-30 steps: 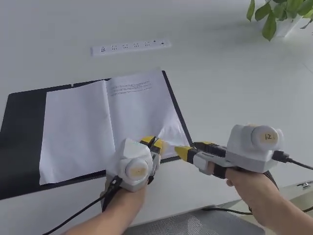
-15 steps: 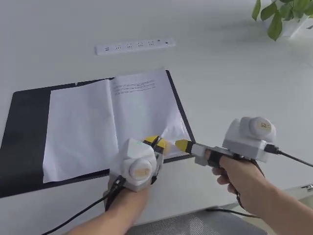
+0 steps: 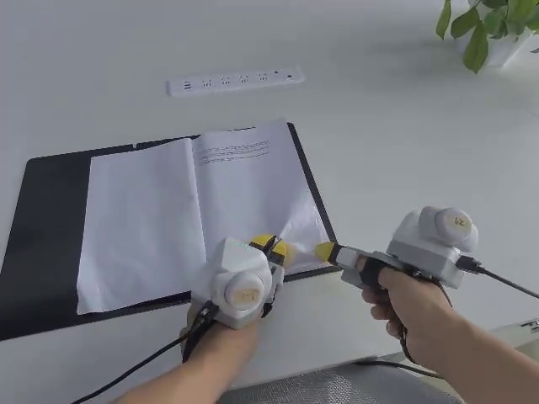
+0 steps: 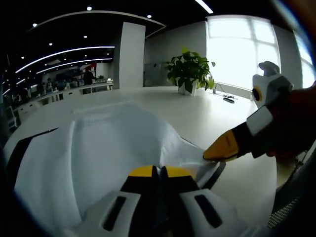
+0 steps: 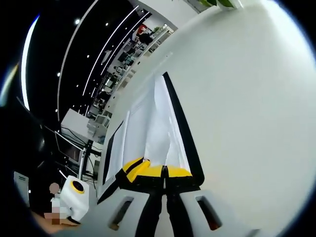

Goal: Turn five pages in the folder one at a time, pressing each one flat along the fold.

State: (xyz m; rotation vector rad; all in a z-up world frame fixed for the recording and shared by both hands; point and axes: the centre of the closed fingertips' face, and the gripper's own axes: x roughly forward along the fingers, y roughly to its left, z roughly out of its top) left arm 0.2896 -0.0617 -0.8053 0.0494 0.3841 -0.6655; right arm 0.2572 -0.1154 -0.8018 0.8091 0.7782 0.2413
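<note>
Head view: the folder lies open and flat on the white table, with a matte black cover and white sheets. The right page has a few lines of print at its top. Its lower outer corner is creased and lifted off the cover. A power strip lies beyond the folder's far edge. A plant sits well off past the folder's right side.

Your left gripper sits at the folder's near edge, low on the right page, pointing away from you. Your right gripper comes in from the folder's right side, roughly level, with its tip at the near right corner. Your right hand is wrapped around the handle, wrist straight.

The left gripper view adds detail on the jaws. Your own yellow tips are pressed together on black shanks over the paper. The other gripper's yellow beak touches the lifted corner. The sheet humps up softly there, which the head view barely shows.

The right gripper view looks along the folder's black right border, with the curled page just beyond the tips. Those tips are also together. I can't tell whether paper is caught between them. The left gripper's white housing shows at the folder's near side.
</note>
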